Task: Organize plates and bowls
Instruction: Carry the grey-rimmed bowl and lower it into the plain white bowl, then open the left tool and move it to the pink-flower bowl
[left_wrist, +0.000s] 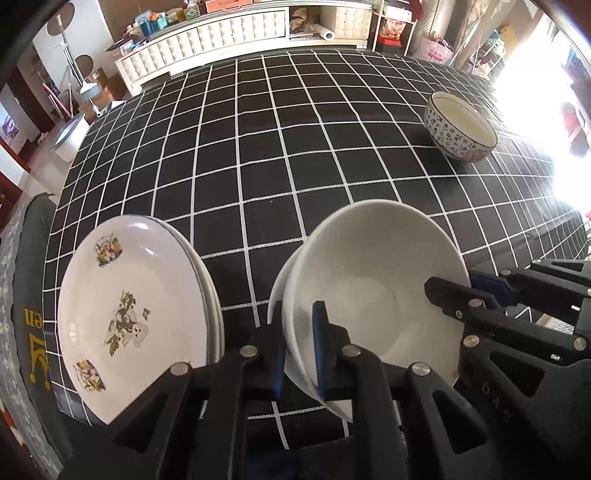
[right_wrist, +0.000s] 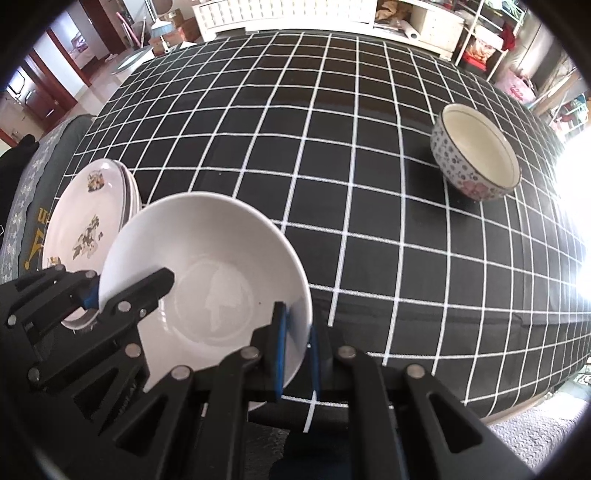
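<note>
Black grid tablecloth (left_wrist: 295, 155) covers the whole table. Stack of printed plates (left_wrist: 136, 314) sits at its near left edge. The plain white bowl (right_wrist: 207, 280), near the front edge, is pinched on opposite rim sides: left gripper (left_wrist: 299, 350) and right gripper (right_wrist: 297, 354) both clamped tight. Floral bowl (right_wrist: 476, 153) sits toward the far right.

Bright daylight floods in from the right, blowing out that edge to white glare, while the checked tablecloth (left_wrist: 295, 155) curves with fisheye distortion and dark vignetting rings both sharp views.
</note>
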